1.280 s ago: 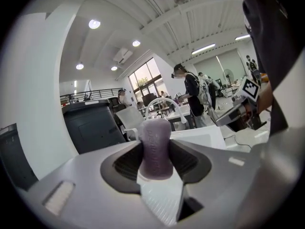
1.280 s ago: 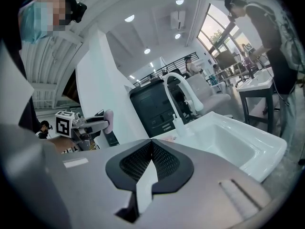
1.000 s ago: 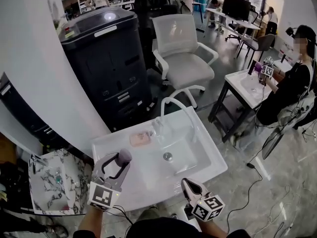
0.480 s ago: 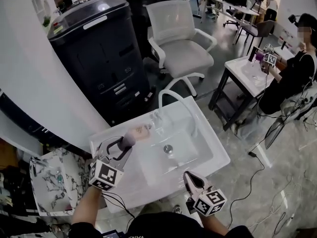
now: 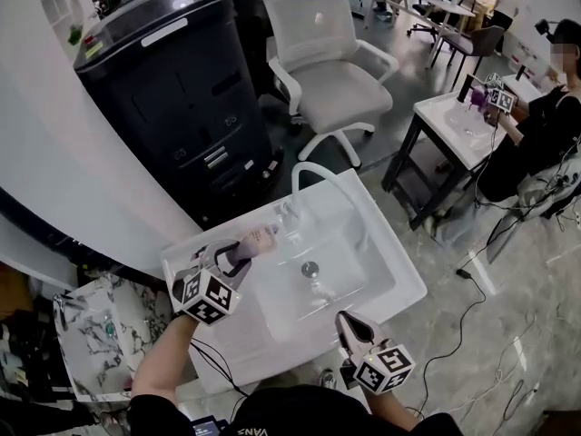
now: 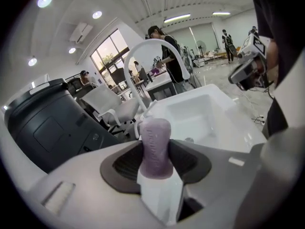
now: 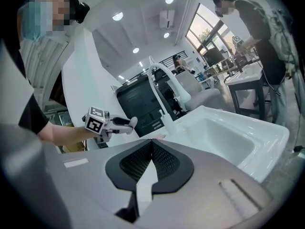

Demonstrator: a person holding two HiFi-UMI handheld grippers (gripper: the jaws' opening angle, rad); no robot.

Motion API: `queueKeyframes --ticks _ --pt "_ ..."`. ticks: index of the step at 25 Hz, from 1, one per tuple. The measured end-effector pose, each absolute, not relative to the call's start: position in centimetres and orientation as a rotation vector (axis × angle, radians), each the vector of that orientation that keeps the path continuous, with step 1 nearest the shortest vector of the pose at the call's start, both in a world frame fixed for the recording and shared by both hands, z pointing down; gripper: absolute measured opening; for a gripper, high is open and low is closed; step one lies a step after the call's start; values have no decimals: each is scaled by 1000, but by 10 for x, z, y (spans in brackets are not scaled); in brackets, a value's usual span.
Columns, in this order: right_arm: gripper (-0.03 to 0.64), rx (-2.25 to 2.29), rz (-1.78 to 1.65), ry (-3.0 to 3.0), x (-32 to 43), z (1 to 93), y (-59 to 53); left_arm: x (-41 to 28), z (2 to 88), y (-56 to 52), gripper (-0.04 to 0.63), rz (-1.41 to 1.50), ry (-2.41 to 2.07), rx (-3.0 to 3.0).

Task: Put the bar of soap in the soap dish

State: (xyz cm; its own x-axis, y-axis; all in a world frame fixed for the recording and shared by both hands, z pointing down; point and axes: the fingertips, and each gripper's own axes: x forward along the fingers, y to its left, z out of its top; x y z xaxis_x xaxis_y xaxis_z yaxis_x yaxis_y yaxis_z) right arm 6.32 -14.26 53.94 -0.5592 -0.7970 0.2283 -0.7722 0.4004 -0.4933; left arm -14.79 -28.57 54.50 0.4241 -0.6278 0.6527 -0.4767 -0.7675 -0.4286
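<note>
Soap bar sits clamped in the left gripper, centre-left beside the pink soap dish, while the right gripper, lower centre, is closed and empty.

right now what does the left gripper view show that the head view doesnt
Left gripper view only: the left gripper clamped on the purple bar of soap, seen close up. Head view only: the pink soap dish just past that gripper's tip. Both: the white sink, its curved faucet and the right gripper.
</note>
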Motion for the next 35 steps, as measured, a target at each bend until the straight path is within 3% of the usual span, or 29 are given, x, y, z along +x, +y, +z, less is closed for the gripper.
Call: queueKeyframes --ticks 35 --pt "0 -1546 -988 2540 46 567 -163 -143 678 -354 225 -1671 633 -2385"
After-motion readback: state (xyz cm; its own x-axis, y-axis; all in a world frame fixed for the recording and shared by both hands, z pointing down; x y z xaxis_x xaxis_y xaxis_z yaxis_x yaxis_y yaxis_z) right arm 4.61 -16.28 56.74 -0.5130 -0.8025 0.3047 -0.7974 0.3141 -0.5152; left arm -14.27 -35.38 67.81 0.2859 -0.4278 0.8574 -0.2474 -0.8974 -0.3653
